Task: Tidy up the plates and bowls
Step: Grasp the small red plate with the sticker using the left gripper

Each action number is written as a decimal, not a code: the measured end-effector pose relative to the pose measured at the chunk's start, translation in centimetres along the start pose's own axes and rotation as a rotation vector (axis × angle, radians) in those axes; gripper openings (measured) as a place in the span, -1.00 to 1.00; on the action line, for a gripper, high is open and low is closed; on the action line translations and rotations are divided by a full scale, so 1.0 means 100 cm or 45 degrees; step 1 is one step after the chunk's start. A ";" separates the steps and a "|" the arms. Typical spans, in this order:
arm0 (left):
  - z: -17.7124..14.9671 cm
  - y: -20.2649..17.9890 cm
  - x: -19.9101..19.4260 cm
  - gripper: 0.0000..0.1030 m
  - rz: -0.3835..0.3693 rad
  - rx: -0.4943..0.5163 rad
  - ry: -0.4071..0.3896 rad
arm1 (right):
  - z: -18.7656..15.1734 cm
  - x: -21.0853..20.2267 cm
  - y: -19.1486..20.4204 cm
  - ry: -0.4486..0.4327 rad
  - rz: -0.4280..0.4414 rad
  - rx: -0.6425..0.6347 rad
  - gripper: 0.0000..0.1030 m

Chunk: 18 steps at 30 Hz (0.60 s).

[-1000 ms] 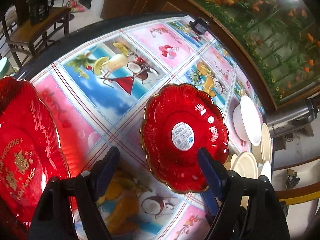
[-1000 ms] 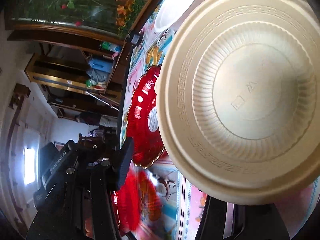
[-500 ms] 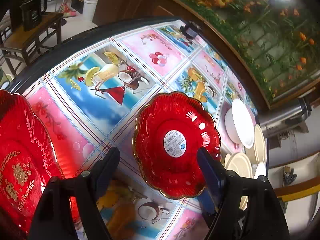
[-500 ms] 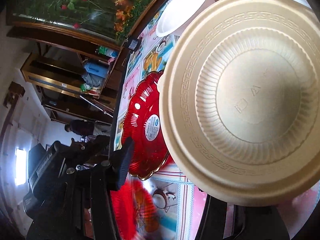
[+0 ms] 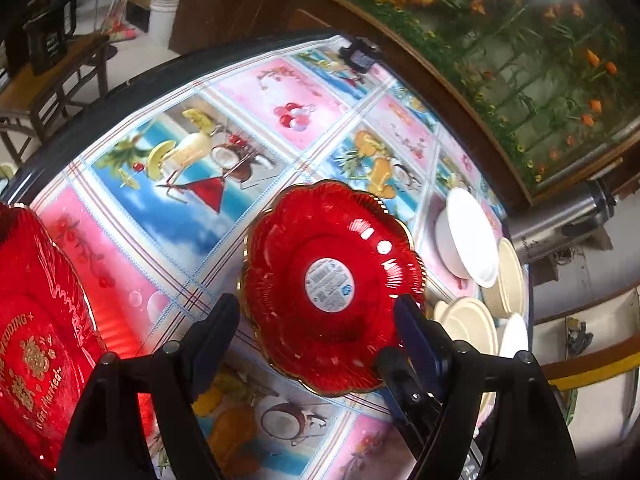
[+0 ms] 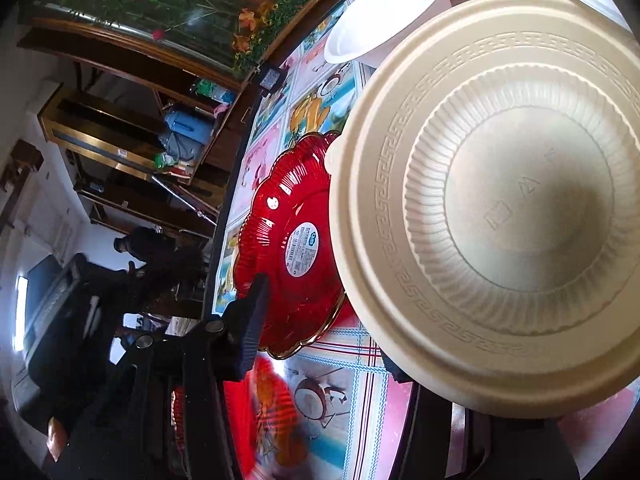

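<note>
The left gripper [image 5: 316, 320] points steeply down, its jaws spread wide with nothing pressed between the pads. The right gripper [image 6: 324, 324] tilts down less and is rolled to one side. Its jaws have just been closing and stand half open: one finger [image 6: 250, 320] is free, while the other is hidden behind a cream plate [image 6: 500, 208].

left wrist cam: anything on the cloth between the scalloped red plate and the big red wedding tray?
Nothing. Between the scalloped red plate and the wedding tray only bare printed tablecloth shows in the left wrist view.
</note>
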<state>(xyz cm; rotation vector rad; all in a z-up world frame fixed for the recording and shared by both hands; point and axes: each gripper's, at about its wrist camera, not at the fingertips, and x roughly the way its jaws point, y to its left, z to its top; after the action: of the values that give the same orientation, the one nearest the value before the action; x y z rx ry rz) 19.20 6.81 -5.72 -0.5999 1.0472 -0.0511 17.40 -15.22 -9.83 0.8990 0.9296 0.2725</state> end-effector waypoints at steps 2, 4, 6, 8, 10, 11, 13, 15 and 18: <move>0.000 0.004 0.002 0.52 0.011 -0.032 -0.007 | -0.001 0.000 0.001 0.000 0.000 -0.001 -0.03; 0.000 0.006 0.003 0.46 0.019 -0.051 -0.016 | -0.001 0.000 0.001 -0.001 0.003 0.004 -0.03; 0.000 0.007 0.005 0.39 0.029 -0.058 -0.015 | 0.000 0.000 0.000 -0.006 0.018 0.016 -0.06; -0.001 0.008 0.008 0.22 0.043 -0.063 -0.006 | 0.001 0.002 -0.002 -0.002 0.022 0.033 -0.27; -0.002 0.009 0.010 0.07 0.070 -0.060 0.002 | 0.002 0.006 -0.004 0.009 0.015 0.040 -0.46; -0.002 0.011 0.012 -0.03 0.079 -0.063 0.005 | 0.002 0.008 -0.005 0.017 0.011 0.044 -0.58; -0.003 0.016 0.015 -0.16 0.080 -0.085 0.016 | 0.002 0.011 -0.007 0.038 0.006 0.061 -0.72; -0.004 0.019 0.016 -0.27 0.081 -0.096 0.027 | 0.002 0.011 -0.007 0.037 0.008 0.065 -0.72; -0.004 0.018 0.017 -0.44 0.118 -0.079 0.023 | 0.002 0.011 -0.006 0.035 0.004 0.057 -0.72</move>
<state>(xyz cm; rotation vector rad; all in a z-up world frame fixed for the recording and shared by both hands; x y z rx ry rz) 19.26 7.63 -8.11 -0.6072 1.0957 0.0574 18.07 -15.07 -10.85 0.9401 0.9626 0.2680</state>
